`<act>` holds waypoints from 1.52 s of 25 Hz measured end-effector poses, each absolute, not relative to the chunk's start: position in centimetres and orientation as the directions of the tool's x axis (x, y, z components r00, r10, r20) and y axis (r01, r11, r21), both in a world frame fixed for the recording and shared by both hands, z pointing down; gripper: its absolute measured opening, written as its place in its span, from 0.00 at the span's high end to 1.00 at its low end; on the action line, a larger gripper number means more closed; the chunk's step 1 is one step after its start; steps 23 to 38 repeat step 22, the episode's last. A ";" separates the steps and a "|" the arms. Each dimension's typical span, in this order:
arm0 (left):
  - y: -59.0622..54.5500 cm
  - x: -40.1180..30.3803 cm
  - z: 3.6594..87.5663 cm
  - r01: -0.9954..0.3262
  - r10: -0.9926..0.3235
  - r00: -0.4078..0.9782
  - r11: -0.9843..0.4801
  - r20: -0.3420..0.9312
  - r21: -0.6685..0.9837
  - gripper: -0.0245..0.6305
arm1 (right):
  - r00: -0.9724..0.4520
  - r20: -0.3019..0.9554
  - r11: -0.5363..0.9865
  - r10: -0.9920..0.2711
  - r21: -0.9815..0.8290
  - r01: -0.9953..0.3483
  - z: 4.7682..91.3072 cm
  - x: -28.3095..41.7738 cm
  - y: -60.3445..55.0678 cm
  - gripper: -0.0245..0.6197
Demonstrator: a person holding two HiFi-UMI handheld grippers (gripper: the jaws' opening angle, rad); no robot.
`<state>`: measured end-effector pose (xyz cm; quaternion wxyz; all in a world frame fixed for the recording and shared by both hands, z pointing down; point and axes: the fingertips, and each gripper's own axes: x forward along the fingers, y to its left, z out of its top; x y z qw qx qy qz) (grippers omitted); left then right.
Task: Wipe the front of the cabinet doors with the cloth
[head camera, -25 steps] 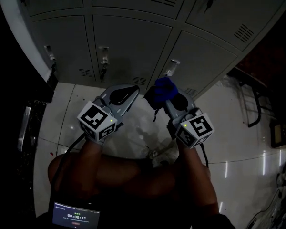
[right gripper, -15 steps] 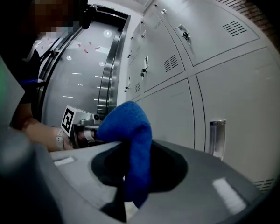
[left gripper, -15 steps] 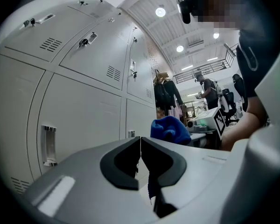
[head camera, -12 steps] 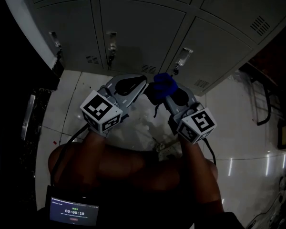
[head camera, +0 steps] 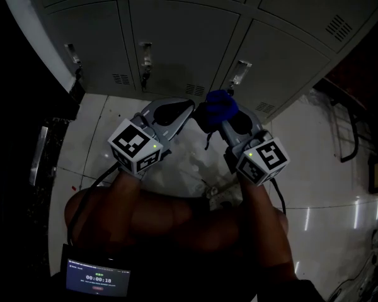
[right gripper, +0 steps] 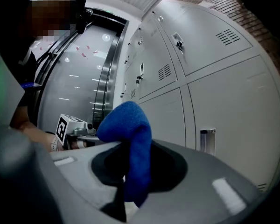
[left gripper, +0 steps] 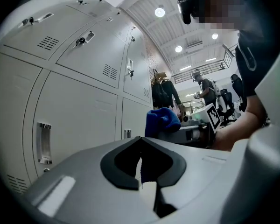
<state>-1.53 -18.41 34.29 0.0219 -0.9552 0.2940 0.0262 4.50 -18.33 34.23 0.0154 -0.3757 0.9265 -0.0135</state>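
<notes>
Head view: R gripper (head camera: 223,119) clamped on blue cloth (head camera: 220,104). The wad sticks out past the tips toward the lower row of doors (head camera: 176,43). L gripper (head camera: 186,107) sits just beside it, jaws pressed together, nothing betw. them.

R gripper view: cloth (right gripper: 128,125) rises out of the jaws roughly along the gripper's own axis, its top folded over toward the L gripper. Doors lie ahead and to the right, with a latch (right gripper: 205,141) near.

L gripper view: cloth (left gripper: 162,121) is apart from the door face.

Judgement: no contact yet. R is the working side; L is as near but idle. Next move prob. a push fwd along the jaw axis until the folded end meets the door, then a sweep. Risk: hard tips scrape metal if the wad squashes.
</notes>
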 end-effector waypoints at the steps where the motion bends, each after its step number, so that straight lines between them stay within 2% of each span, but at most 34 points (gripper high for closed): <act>1: -18.3 -1.4 34.3 -0.561 -0.558 0.827 -0.828 -0.063 -0.029 0.95 | -0.717 -0.019 0.717 -0.697 -0.035 -0.696 34.1 4.5 -18.3 0.85; 38: -17.9 -0.9 34.5 -0.547 -0.545 0.837 -0.837 -0.056 -0.030 0.95 | -0.711 -0.010 0.711 -0.703 -0.030 -0.703 34.0 4.3 -18.1 0.85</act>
